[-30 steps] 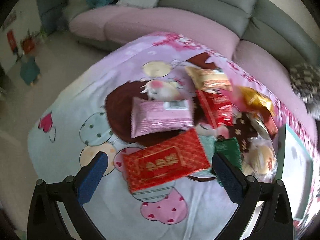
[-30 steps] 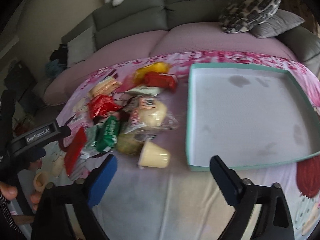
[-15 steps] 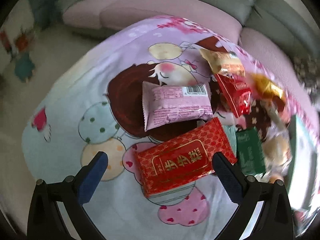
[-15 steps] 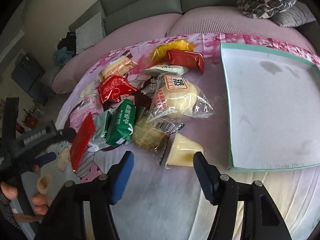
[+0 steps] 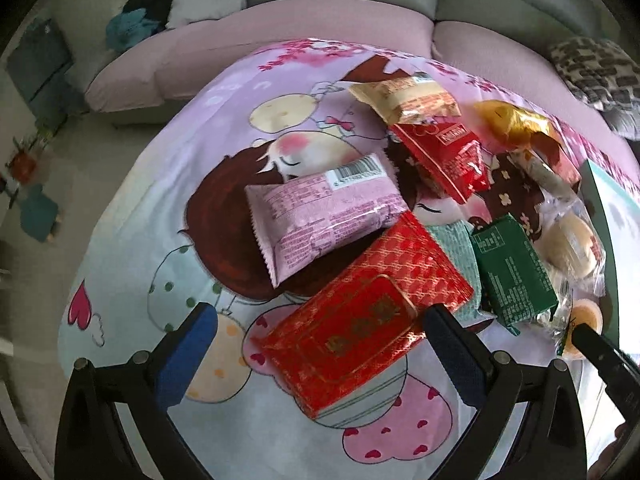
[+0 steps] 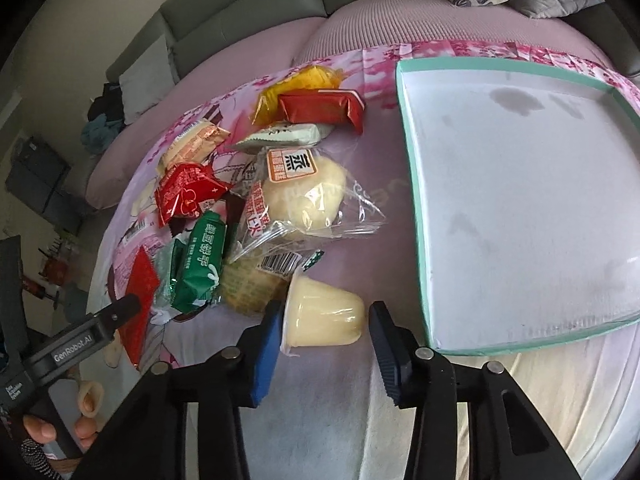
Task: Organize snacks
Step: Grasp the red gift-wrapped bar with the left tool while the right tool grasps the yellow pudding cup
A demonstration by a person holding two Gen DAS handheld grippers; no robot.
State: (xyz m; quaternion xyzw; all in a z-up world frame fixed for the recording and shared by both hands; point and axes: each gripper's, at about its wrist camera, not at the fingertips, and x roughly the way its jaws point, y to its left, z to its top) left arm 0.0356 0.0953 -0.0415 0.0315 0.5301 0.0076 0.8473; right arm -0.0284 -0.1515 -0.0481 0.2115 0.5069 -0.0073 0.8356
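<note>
— Right now your right gripper [image 6: 324,332] has just been closing round the jelly cup [image 6: 322,318], lying on its side just beside the teal tray [image 6: 416,216]; the left pad is touching its rim, the right is still a sliver off.

— How is it going to handle?

— Likely light, thin-walled, slick. You're taking it across the body, so squeeze gently. Your left gripper [image 5: 320,332] is hanging wide open over the red packet [image 5: 360,312], holding nothing.
</note>
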